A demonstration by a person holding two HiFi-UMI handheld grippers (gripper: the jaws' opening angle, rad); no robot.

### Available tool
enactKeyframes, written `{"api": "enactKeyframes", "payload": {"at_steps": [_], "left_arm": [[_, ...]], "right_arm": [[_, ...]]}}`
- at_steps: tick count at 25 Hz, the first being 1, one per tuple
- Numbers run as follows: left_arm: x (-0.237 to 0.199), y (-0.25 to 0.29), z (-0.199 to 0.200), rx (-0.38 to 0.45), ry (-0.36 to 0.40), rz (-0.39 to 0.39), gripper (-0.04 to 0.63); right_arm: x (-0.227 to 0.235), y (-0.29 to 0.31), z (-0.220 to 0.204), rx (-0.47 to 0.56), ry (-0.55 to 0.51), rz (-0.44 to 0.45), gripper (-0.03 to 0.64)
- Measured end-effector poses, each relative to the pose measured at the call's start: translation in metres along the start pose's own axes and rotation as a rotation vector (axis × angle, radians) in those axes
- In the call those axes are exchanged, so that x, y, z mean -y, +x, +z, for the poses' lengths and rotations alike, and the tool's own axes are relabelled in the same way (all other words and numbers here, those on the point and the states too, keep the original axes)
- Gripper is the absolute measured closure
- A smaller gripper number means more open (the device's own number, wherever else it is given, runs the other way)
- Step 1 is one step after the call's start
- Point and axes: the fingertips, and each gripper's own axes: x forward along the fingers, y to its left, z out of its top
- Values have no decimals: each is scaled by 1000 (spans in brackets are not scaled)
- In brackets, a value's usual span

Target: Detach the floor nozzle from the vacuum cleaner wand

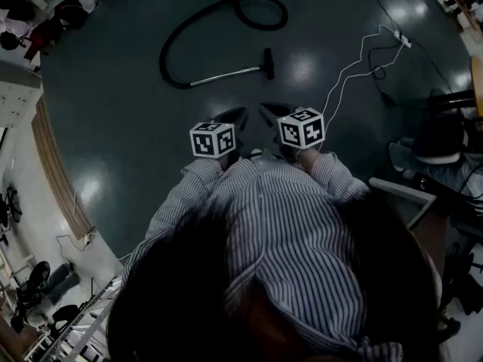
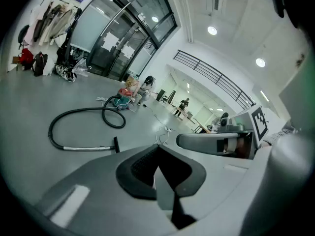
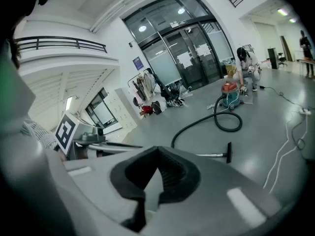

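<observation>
Nearest, a striped shirt (image 1: pixel 279 225), both sleeves reaching forward and down. Just ahead of the sleeves, left tongs (image 2: pixel 157 154) pressed together, dark pads meeting, nothing caught between them. Beside them and level with them, right tongs (image 3: pixel 156 154) likewise closed on nothing. Both pairs angled down over the dark glossy floor (image 1: pixel 113 127), side by side, close but not touching, each topped by its marker cube. Farther out on that floor, well apart from either pair, the floor nozzle (image 1: pixel 269 63): small, black, T-shaped, seated on the end of the metal wand (image 1: pixel 226 75). Wand lying flat, running away from the nozzle into a black hose (image 1: pixel 261 27), curved in a wide arc and then a loop. Off to the right, a white cable (image 1: pixel 343 78) snaking across the floor to a power strip (image 1: pixel 403 40). At the hose's far end, a teal and red canister vacuum (image 3: pixel 229 95), with a person (image 3: pixel 244 65) crouched just behind it. Beyond, a coat rack (image 3: pixel 142 85) hung with clothes and tall glass doors (image 3: pixel 189 48).
</observation>
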Motion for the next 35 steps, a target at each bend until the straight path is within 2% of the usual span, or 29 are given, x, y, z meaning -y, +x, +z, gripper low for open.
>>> {"api": "enactKeyframes", "payload": {"at_steps": [7,12,14,18,21,25,29,32,35], "left_arm": [[-6,4,13,16,16,11,588],[0,-4,50,178,108,22,588],[5,-4,59,196,152,23,588],[2,1,52,159,161,40,588],[-4,3,50,142,136,65,588],[-5,13,47,116,116,71,588],[-2,32,46,91,115,72,588],[-1,42,45,88,101,85,588],[2,47,37,65,103,92,588]], "right_arm": [[3,4,11,18,-11,3,615],[3,-3,36,112,-66,-4,615],[1,-4,40,115,-87,-3,615],[3,-1,36,99,-85,-3,615],[12,-6,40,137,-41,-18,615],[22,-14,47,181,22,4,615],[36,-17,47,174,3,17,615],[51,-22,48,185,-4,-14,615],[71,-27,48,215,46,-52,615]]}}
